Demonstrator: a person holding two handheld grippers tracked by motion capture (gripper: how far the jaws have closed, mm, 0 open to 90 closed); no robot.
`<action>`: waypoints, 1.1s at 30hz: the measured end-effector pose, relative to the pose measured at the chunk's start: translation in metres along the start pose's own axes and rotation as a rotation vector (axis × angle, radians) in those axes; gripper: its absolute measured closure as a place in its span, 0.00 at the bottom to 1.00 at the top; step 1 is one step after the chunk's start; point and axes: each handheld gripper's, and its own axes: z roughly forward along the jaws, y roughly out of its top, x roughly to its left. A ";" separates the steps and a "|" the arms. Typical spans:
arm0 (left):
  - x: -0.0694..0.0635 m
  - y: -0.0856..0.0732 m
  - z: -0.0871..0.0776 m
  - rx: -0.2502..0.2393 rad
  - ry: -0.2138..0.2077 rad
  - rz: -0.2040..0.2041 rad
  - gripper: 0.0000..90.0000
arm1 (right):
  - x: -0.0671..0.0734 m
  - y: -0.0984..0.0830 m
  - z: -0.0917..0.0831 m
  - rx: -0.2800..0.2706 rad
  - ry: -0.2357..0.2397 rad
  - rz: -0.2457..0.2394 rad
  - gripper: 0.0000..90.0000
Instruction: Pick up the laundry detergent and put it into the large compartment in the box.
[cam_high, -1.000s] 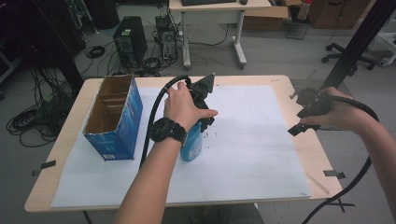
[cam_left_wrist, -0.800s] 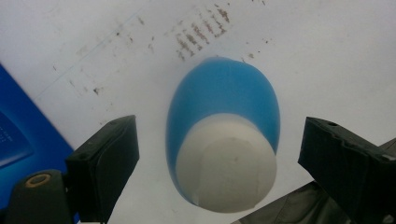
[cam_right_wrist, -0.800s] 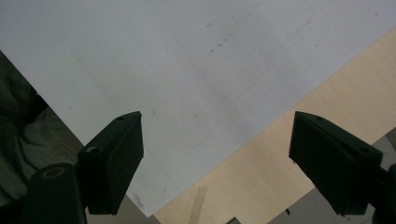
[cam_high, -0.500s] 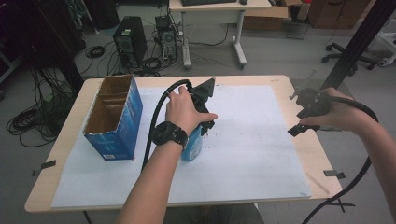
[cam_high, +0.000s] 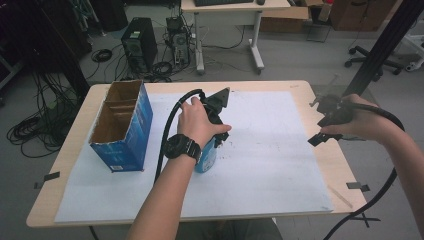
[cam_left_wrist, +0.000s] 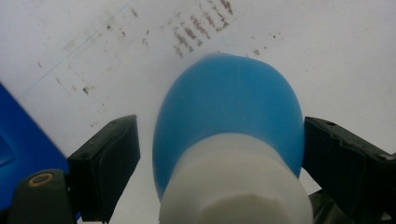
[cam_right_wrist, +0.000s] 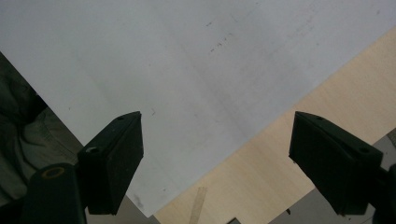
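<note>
Desk (cam_high: 320, 165): light wood, covered almost fully by a white paper sheet (cam_high: 280, 160) with faint scuff marks.
Box (cam_high: 122, 125): blue cardboard carton, open at the top, standing near the desk's left edge, well apart from the work.
Bottle (cam_left_wrist: 233, 116): blue plastic body with a white cap, upright near the middle of the desk, closer to the front edge than the back; in the high view it peeks out under the left hand (cam_high: 206, 157).
Handling, as I judge it: light, stiff, smooth-walled, so likely slippery; best gripped across the rounded shoulder just below the cap.
Left claw (cam_left_wrist: 219, 163): spread around the bottle, right jaw about touching, left jaw apart from it.
Right claw (cam_right_wrist: 217, 161): spread wide, holding nothing, held over the desk's right edge.
</note>
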 end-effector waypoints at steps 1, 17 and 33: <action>0.000 0.000 0.001 0.001 0.001 0.001 0.15 | 0.000 0.000 0.000 0.000 0.000 0.000 0.20; 0.000 0.001 0.005 0.010 0.021 0.000 0.30 | 0.000 -0.001 0.001 0.001 0.001 0.000 0.20; 0.002 0.003 0.006 0.028 -0.015 -0.004 0.41 | -0.001 -0.002 0.002 -0.001 0.001 -0.002 0.20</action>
